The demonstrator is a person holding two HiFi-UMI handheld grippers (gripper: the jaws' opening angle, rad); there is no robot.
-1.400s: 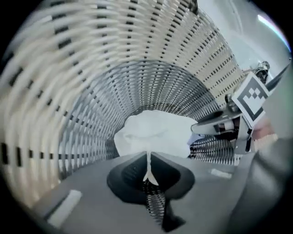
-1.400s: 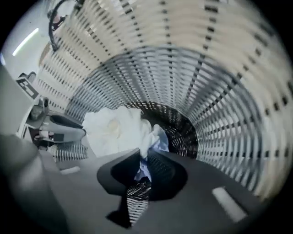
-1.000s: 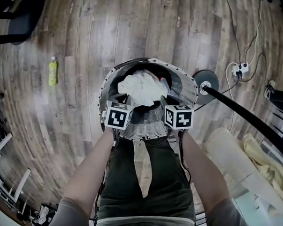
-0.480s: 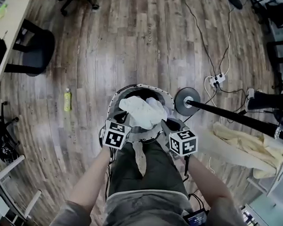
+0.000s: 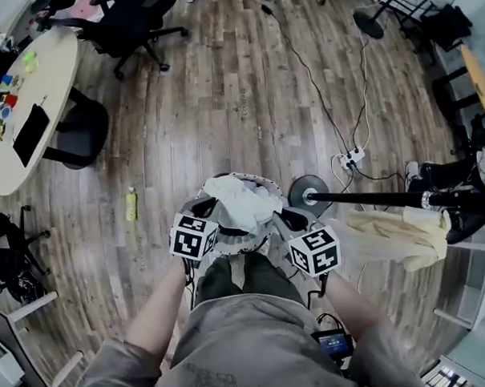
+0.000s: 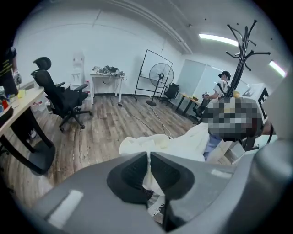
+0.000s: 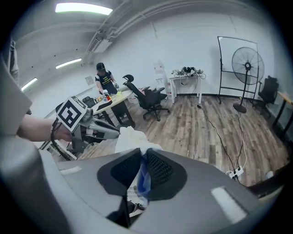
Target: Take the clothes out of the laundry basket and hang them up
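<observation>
The round laundry basket (image 5: 228,239) stands on the wood floor in front of the person's legs. A white garment (image 5: 239,201) with a blue part is stretched above it between both grippers. My left gripper (image 5: 207,206) is shut on its white cloth (image 6: 183,141), which runs out to the right in the left gripper view. My right gripper (image 5: 285,219) is shut on a blue and white fold (image 7: 143,176). The left gripper (image 7: 98,130) also shows across the garment in the right gripper view. A black coat stand (image 5: 387,197) leans to the right of the basket.
A cream garment (image 5: 389,232) hangs on the stand, whose round base (image 5: 307,195) sits beside the basket. A yellow-green bottle (image 5: 131,204) lies at the left. A power strip with cables (image 5: 353,155) lies beyond. A round table (image 5: 30,110) and office chairs (image 5: 139,25) stand far left.
The head view has risen, so the basket looks smaller and more of the room shows. Both grippers have come up together with the white garment between them.
</observation>
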